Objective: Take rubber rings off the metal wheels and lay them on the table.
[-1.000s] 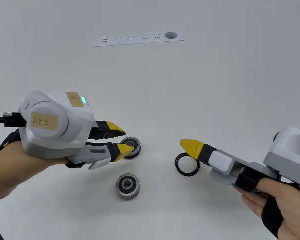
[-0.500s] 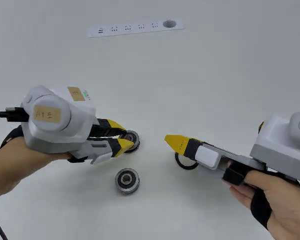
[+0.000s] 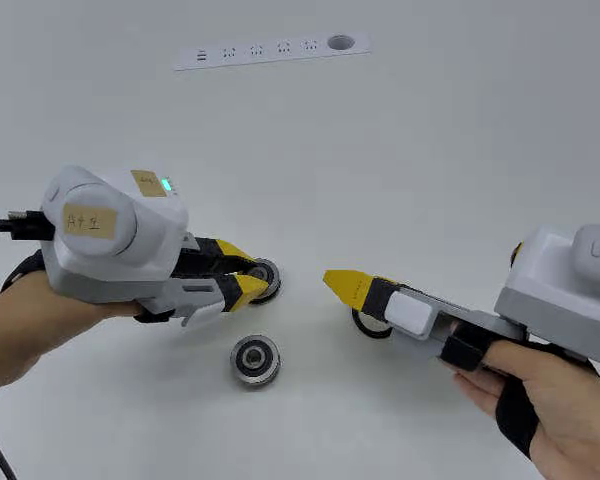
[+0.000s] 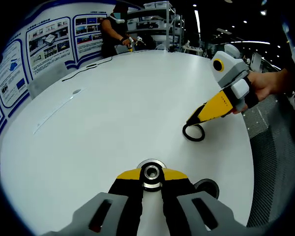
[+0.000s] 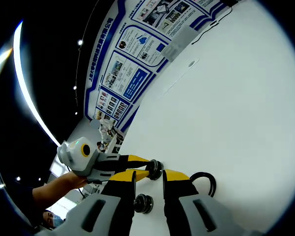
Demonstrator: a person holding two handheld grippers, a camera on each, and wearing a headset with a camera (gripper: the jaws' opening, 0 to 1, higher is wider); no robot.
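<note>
Metal wheel (image 4: 151, 173) sits clamped in the level left gripper (image 3: 243, 279).

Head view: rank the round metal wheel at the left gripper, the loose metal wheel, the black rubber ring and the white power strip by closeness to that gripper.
1. The round metal wheel, between the left gripper's fingers.
2. The loose metal wheel, just below it.
3. The black rubber ring, off to the right.
4. The white power strip, far at the top.

White table (image 3: 430, 150) with a power strip (image 3: 270, 50); blue wall posters (image 4: 44, 37) behind.
</note>
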